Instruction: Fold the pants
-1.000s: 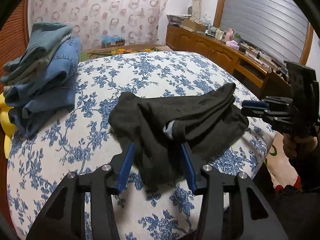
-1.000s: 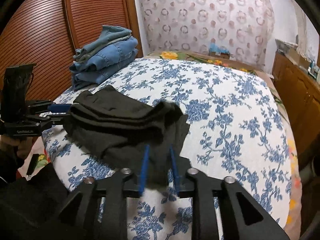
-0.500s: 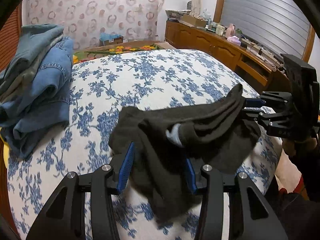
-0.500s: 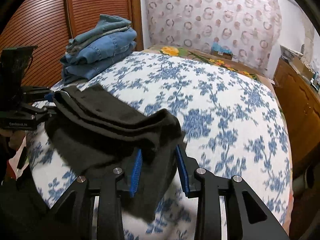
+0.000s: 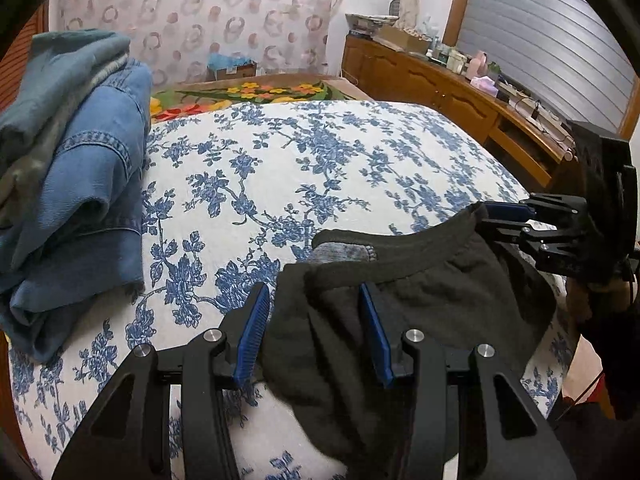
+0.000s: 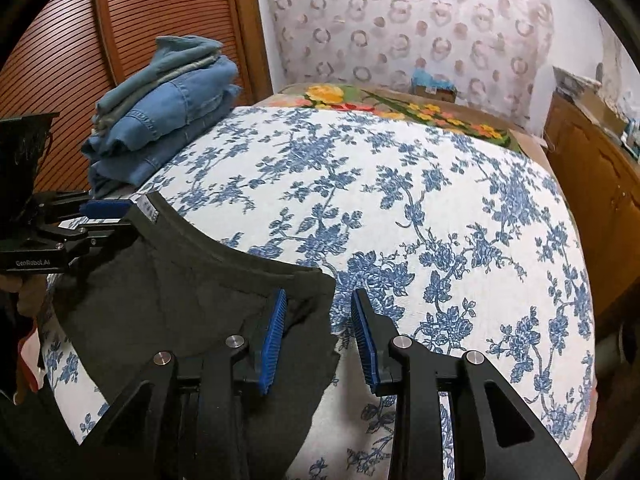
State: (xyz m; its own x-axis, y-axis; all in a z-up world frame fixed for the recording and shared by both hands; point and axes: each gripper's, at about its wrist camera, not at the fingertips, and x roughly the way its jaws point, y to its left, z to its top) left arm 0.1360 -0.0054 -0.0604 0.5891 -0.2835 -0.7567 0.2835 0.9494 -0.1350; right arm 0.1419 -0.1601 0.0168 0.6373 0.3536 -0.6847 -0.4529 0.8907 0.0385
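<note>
Black pants (image 5: 432, 296) hang stretched by the waistband between my two grippers at the near edge of the bed. My left gripper (image 5: 316, 328) stands wide open with the waistband end lying between its blue pads; it also shows in the right wrist view (image 6: 108, 216), its tips at the fabric corner with a white label. My right gripper (image 6: 320, 332) is open, the pants' (image 6: 180, 300) other waistband corner over its left pad. In the left wrist view the right gripper (image 5: 508, 220) touches the far waistband end.
A stack of folded blue jeans (image 5: 68, 168) sits at the bed's left side (image 6: 168, 116). The blue-flowered bedspread (image 5: 320, 160) covers the bed. A wooden dresser (image 5: 460, 96) with clutter runs along the right wall. A slatted wooden door (image 6: 80, 40) stands behind the jeans.
The pants have gone from a bunched heap on the bed to being pulled out toward the near edge, the waistband stretched. Both grippers' jaws have spread wider.
</note>
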